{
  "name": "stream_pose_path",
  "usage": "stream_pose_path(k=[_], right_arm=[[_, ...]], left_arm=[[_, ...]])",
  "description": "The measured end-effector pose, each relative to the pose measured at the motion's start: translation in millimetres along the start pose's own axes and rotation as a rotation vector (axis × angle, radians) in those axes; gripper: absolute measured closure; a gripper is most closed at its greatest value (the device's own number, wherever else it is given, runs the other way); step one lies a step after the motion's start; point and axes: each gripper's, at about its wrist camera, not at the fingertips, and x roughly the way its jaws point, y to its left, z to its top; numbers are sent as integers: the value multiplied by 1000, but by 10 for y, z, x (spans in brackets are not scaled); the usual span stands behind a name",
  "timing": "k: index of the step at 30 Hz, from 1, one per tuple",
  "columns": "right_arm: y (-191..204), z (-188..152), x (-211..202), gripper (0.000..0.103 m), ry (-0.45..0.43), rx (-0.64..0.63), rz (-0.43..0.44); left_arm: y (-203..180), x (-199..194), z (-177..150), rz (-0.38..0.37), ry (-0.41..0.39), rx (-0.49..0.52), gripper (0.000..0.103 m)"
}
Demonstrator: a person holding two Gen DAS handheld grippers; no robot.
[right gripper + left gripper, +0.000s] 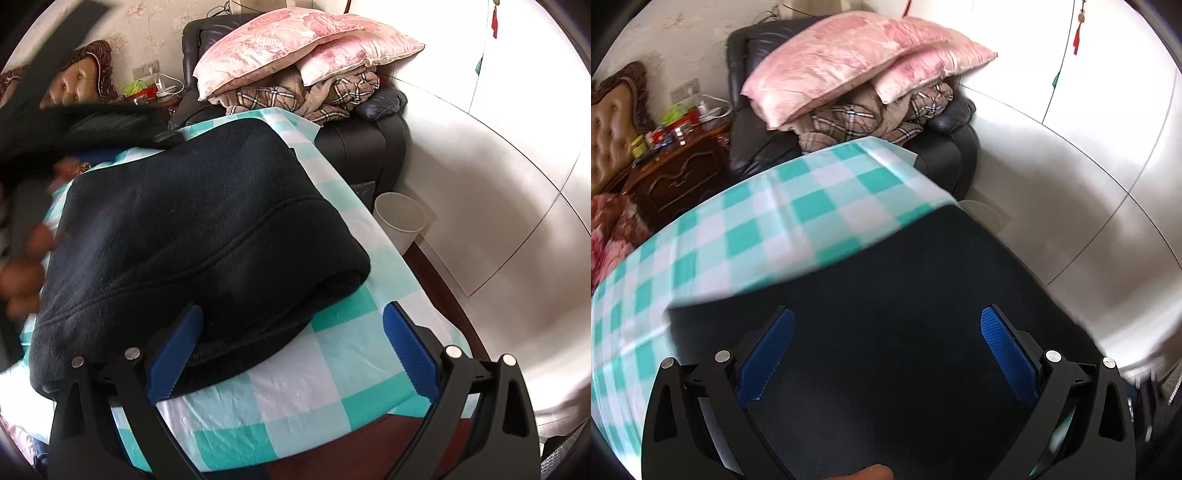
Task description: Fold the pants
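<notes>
The dark navy pants (192,229) lie folded in a thick bundle on the table with a green-and-white checked cloth (332,369). My right gripper (293,325) is open and empty, its blue pads at the bundle's near right edge, the left pad (177,350) beside the fabric. My left gripper (886,328) is open, held just above the dark pants (905,295), which fill the lower view; nothing sits between its pads. The left gripper's body (74,122) shows blurred at the far left of the right wrist view, held by a hand (26,273).
A dark armchair (369,140) behind the table holds pink pillows (295,44) and a plaid blanket (332,96). A white bin (400,218) stands on the floor right of the table. A wooden nightstand (679,173) with small items is at far left. White wardrobe doors (1089,147) are at right.
</notes>
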Motion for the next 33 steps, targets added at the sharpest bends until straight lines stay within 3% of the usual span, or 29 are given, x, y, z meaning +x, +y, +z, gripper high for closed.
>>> stream_pose_path(k=[6, 11, 20, 33], right_arm=[[62, -57, -309, 6, -41, -20, 7], [117, -107, -542, 6, -71, -31, 3], [168, -126, -737, 6, -90, -47, -10], [196, -98, -721, 6, -87, -48, -11]], left_arm=[[156, -691, -729, 3, -39, -48, 5], [127, -970, -1081, -2, -43, -53, 5], [178, -1169, -1149, 9, -78, -67, 5], [221, -1131, -1175, 10, -74, -88, 5]])
